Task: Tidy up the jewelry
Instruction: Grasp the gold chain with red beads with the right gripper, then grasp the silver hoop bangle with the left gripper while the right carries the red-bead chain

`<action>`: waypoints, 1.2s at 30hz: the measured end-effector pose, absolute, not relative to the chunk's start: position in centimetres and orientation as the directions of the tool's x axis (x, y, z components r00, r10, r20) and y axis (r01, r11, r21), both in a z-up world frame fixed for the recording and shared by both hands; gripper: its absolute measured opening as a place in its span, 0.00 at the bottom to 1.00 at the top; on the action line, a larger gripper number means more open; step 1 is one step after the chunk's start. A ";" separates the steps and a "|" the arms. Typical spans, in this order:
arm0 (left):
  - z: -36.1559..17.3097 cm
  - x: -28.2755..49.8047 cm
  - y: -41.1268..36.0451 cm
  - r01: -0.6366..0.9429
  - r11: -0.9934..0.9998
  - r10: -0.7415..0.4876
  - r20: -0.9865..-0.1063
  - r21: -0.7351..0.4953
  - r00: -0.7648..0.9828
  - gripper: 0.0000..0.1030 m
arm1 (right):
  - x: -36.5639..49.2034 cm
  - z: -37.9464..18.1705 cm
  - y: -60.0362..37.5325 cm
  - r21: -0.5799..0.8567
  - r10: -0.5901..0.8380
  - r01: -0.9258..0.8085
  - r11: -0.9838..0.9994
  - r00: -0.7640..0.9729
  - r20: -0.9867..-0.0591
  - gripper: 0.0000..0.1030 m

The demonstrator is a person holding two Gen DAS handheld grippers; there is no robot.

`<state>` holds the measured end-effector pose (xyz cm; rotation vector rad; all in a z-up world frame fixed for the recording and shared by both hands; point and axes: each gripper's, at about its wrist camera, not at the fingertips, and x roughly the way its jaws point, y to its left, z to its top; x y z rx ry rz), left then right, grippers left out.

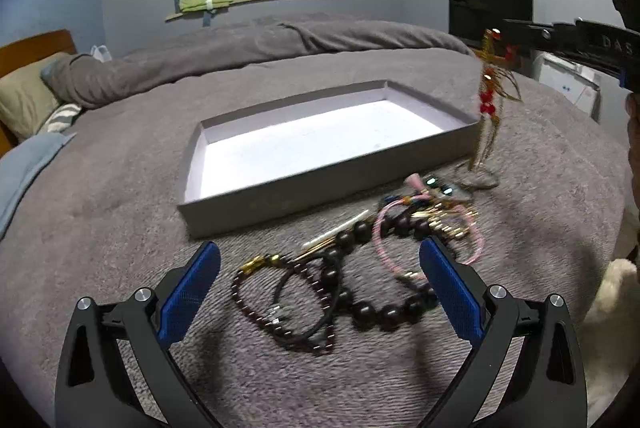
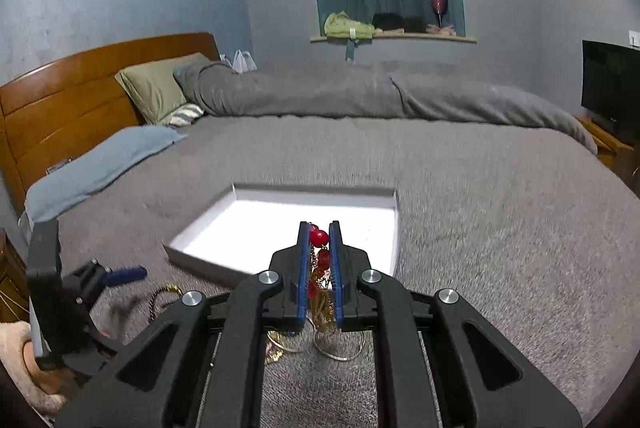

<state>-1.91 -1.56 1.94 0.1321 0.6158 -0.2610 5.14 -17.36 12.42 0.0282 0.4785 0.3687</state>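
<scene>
Blue pads line the fingers of your left gripper [image 1: 320, 292], and they stand spread wide with nothing between them, hovering just above the jewelry heap on the grey blanket [image 1: 120, 188]. Directly under that gap lie a thin dark bead bracelet [image 1: 280, 308] with a gold clasp and a black cord loop, and beside them a strand of large dark round beads [image 1: 360, 268] that curves back toward the right pad. A pink bangle [image 1: 428, 240] overlaps the big beads, with small gold pieces and a white stick-like piece tangled near it.

Your right gripper [image 2: 319, 248] is clamped on a gold chain necklace with red beads [image 2: 319, 238]; the pads press on it from both sides, one red bead sitting near the fingertips. In the left wrist view that necklace [image 1: 490, 100] hangs down from the black fingers at the right edge, its lower end reaching a thin wire hoop [image 1: 478, 180] lying on the blanket just beside the near right corner of the box.

Beyond the heap sits the shallow grey box [image 1: 328, 164], open, with a white floor and nothing visible inside. Farther back, a rumpled grey duvet [image 2: 360, 92] lies across the bed, pillows rest against a wooden headboard [image 2: 60, 100], and a curtained window ledge [image 2: 392, 38] holds folded clothes.
</scene>
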 end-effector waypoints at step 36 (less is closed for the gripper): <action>-0.3 6.2 -15.9 0.576 0.816 -0.410 -0.754 -0.051 0.513 0.53 | 6.3 11.3 -24.1 0.239 0.312 -0.221 0.945 0.829 -0.464 0.09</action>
